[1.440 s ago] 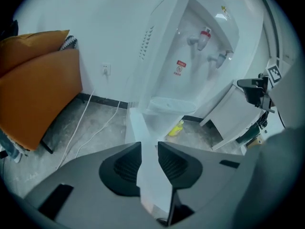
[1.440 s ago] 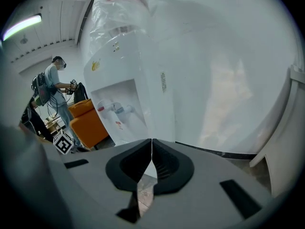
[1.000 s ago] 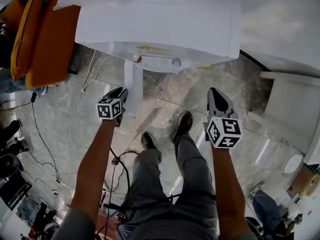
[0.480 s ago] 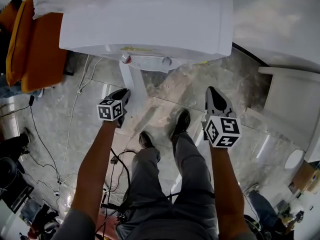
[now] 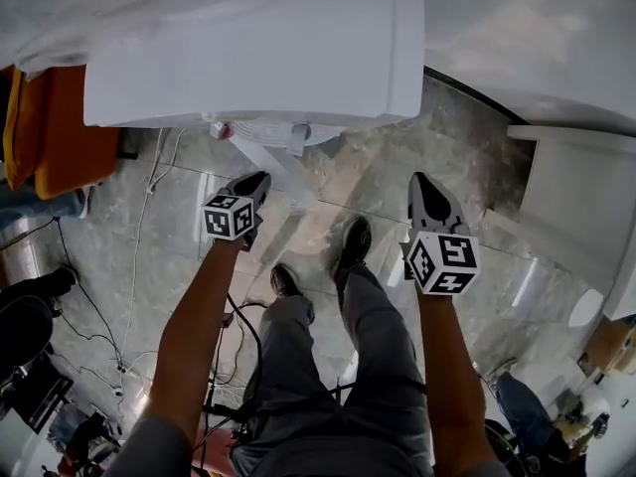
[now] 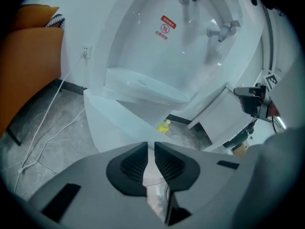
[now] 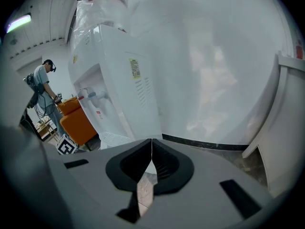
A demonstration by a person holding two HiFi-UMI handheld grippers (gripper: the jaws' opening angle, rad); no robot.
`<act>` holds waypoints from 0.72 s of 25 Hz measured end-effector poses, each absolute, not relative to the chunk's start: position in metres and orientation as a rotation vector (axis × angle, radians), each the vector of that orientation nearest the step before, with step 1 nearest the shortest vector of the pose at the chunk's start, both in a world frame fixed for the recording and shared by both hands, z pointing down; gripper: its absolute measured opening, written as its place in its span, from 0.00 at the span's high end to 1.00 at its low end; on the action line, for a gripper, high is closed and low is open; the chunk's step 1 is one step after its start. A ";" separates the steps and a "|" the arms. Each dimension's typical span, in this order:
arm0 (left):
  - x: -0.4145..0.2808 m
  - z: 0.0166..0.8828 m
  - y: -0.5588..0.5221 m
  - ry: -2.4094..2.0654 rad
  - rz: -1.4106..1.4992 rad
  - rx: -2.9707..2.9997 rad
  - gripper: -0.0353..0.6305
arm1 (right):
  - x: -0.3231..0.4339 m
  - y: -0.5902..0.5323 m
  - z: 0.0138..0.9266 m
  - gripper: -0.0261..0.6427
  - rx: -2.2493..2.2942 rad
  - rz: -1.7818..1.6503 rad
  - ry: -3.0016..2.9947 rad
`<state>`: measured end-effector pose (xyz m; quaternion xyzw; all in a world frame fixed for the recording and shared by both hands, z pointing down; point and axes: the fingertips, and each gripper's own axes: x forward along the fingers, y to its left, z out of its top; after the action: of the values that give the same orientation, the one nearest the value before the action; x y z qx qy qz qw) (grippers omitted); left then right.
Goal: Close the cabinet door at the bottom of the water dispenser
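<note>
Your left gripper [image 6: 150,147]: jaws nearly together, empty | cabinet door [image 6: 119,123]: ajar just ahead | right gripper [image 7: 151,144]: jaws together

Both forearms reach forward and down. The left gripper [image 5: 250,185] has its jaws almost together, with nothing between; the right gripper [image 5: 425,189] has its jaws pressed together.

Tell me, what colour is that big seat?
The seat is orange; the left gripper view shows it best.
</note>
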<state>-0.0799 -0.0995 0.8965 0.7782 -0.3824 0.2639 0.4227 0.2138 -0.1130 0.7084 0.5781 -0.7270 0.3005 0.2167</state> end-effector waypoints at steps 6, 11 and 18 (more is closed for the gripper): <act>-0.057 0.898 -0.120 -0.961 0.671 1.982 0.88 | 0.234 -0.118 0.713 0.92 1.618 0.845 -1.993; -0.040 0.898 -0.139 -0.988 0.659 2.008 0.89 | 0.244 -0.124 0.716 0.92 1.625 0.852 -1.989; -0.024 0.899 -0.166 -1.043 0.627 2.016 0.89 | 0.256 -0.135 0.718 0.92 1.632 0.857 -1.990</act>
<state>-0.0236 -0.1659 0.8988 0.7909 -0.4089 0.2458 0.3832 0.2558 -0.1345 0.7181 0.5879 -0.7169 0.3086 0.2127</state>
